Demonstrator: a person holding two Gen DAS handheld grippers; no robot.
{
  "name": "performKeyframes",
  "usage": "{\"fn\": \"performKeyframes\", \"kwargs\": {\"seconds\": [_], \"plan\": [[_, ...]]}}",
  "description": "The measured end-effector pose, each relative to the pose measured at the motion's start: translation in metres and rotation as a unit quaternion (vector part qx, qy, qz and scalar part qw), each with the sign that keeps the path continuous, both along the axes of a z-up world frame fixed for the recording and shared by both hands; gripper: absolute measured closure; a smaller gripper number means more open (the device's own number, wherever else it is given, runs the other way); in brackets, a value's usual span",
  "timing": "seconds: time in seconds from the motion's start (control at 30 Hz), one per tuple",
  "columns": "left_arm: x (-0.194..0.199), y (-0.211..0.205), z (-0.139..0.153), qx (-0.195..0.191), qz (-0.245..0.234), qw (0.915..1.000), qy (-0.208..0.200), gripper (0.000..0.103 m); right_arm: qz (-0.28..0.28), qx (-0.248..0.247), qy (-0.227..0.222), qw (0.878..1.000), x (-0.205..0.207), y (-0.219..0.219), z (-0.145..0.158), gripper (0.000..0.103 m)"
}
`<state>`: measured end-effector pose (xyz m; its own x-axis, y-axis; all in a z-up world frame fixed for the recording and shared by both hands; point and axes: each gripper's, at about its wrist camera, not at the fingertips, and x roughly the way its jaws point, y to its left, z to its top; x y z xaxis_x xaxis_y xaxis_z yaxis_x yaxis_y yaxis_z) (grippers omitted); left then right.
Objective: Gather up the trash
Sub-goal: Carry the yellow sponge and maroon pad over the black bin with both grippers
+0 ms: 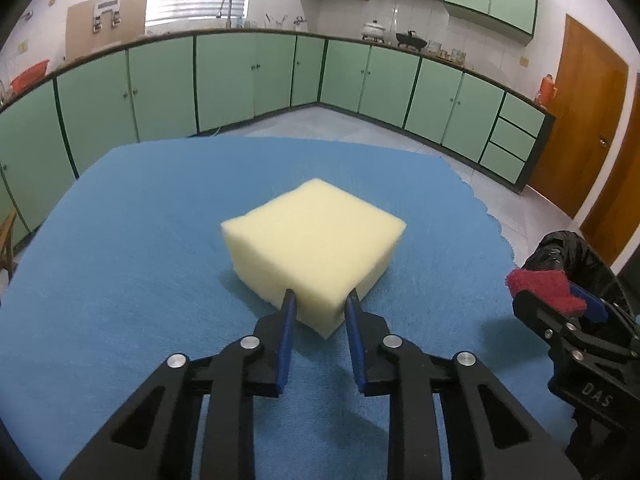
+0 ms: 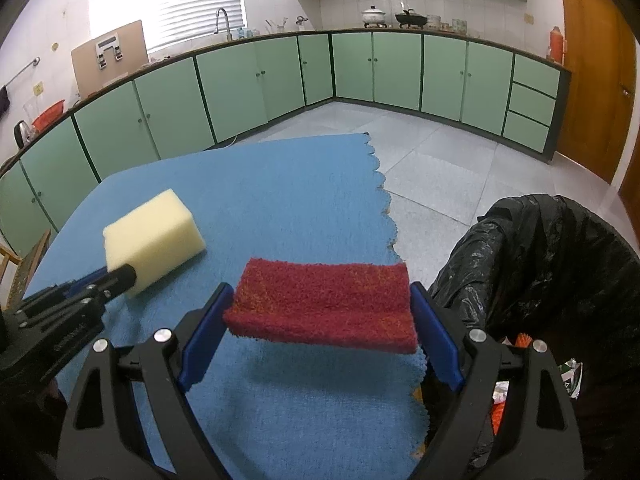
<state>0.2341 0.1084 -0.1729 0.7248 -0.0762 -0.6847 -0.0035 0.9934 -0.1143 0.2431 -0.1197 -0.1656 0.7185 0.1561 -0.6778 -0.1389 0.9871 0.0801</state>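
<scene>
Nearby, black bin bag (image 2: 552, 264) beside cloth (image 2: 280, 208).

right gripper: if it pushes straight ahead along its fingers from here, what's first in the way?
The red scouring pad already fills the gap of the right gripper. Beyond it the line runs down toward the blue cloth near its scalloped right edge, so probably the cloth first; depth is hard to judge.

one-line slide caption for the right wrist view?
Right hand-held gripper holds a red scouring pad above the blue cloth, beside the black-lined bin.
</scene>
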Motion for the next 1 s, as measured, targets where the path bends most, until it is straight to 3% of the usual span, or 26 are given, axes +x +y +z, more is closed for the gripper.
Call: {"fn": "performKeyframes", "kwargs": {"seconds": [0.2,0.5,1.0], "plan": [[-0.012,0.003,0.011,-0.001,-0.001,0.9999,-0.011,0.080,0.004,0.007,-0.007,1.000,-0.008,-0.001,0.008,0.019],[-0.029,-0.004,0.042,0.000,-0.009,0.9993,-0.036,0.080,0.013,0.010,-0.043,0.999,-0.029,-0.009,0.046,0.019],[-0.059,-0.069,0.088,-0.008,-0.081,0.9931,-0.084,0.080,-0.022,0.006,-0.089,0.996,-0.077,-0.067,0.100,0.019]]}}
